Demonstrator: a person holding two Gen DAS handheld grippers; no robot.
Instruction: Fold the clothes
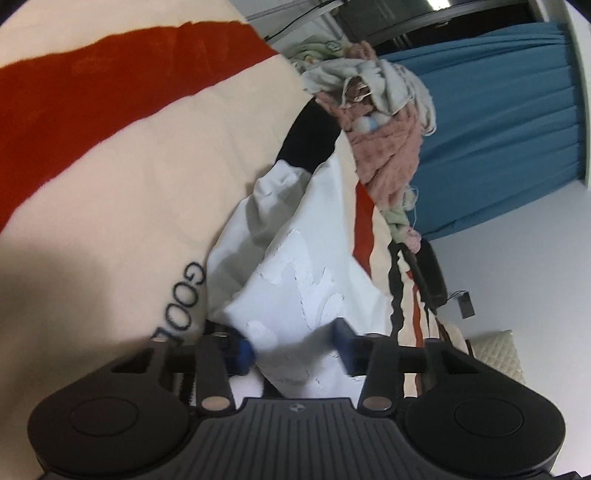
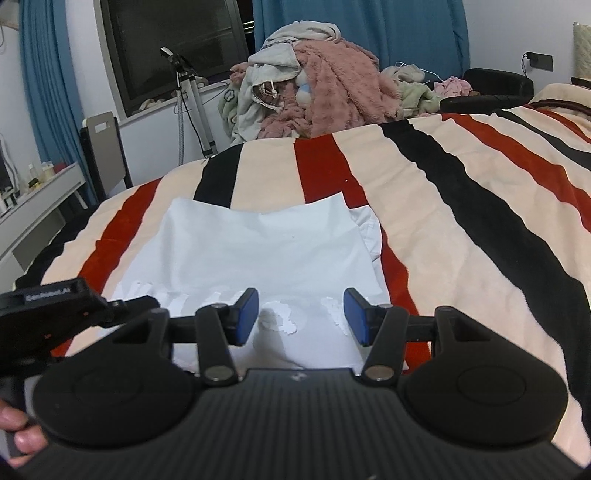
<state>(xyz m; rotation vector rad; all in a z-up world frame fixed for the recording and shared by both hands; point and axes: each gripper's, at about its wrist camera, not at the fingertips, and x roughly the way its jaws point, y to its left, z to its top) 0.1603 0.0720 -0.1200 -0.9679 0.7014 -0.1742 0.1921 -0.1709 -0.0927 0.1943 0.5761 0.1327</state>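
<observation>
the shirt [image 2: 266, 251] ahead of the fingers [image 2: 246, 315] is plain white with a raised white print between them. the fingers carry blue pads on black arms. the blanket [image 2: 461, 206] beneath is cream with red and black stripes and dark lettering. beyond the fingers the clothes heap [image 2: 325, 92] is fuzzy pink, grey and pale green; the curtain [image 2: 369, 26] is blue.

You face a striped blanket [image 2: 461, 192]; blue curtains [image 2: 362, 22] hang far behind, a dark window [image 2: 170, 48] far left.
</observation>
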